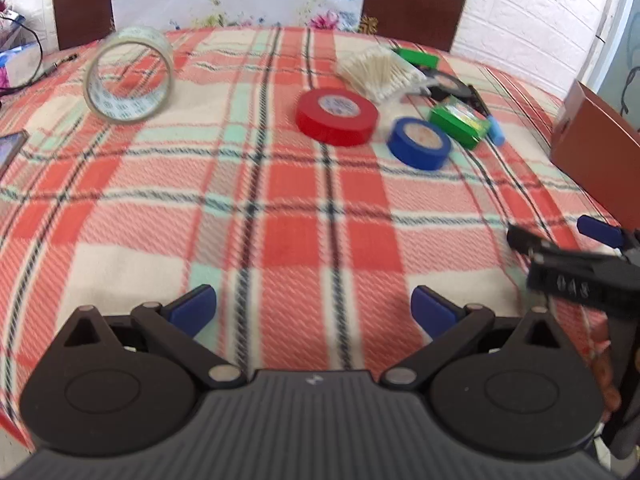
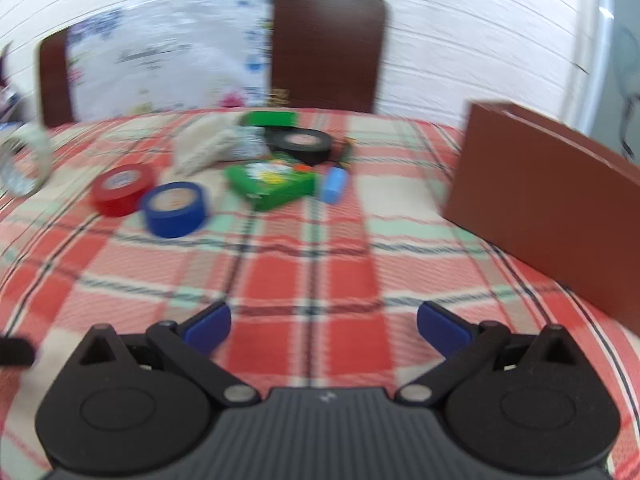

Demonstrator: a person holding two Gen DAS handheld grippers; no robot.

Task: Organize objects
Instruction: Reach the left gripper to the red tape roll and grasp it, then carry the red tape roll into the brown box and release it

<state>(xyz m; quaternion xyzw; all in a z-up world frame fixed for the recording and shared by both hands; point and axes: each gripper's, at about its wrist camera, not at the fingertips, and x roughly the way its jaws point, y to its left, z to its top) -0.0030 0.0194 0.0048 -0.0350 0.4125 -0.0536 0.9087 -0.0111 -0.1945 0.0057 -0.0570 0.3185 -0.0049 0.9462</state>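
Nothing sorted yet, by the look: red tape (image 1: 337, 116), blue tape (image 1: 419, 142), green box (image 1: 459, 121) lie loose left of brown box (image 2: 552, 196). Both grippers' jaws wide open, empty.

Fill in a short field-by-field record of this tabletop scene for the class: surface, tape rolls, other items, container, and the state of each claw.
surface: plaid tablecloth in red, cream and mint
tape rolls: clear roll standing on edge, far left; red roll and blue roll lying flat side by side; black roll lying flat further back
other items: cotton swabs; green box; light blue tube beside it
container: brown box at the right edge
left claw: open, empty
right claw: open, empty
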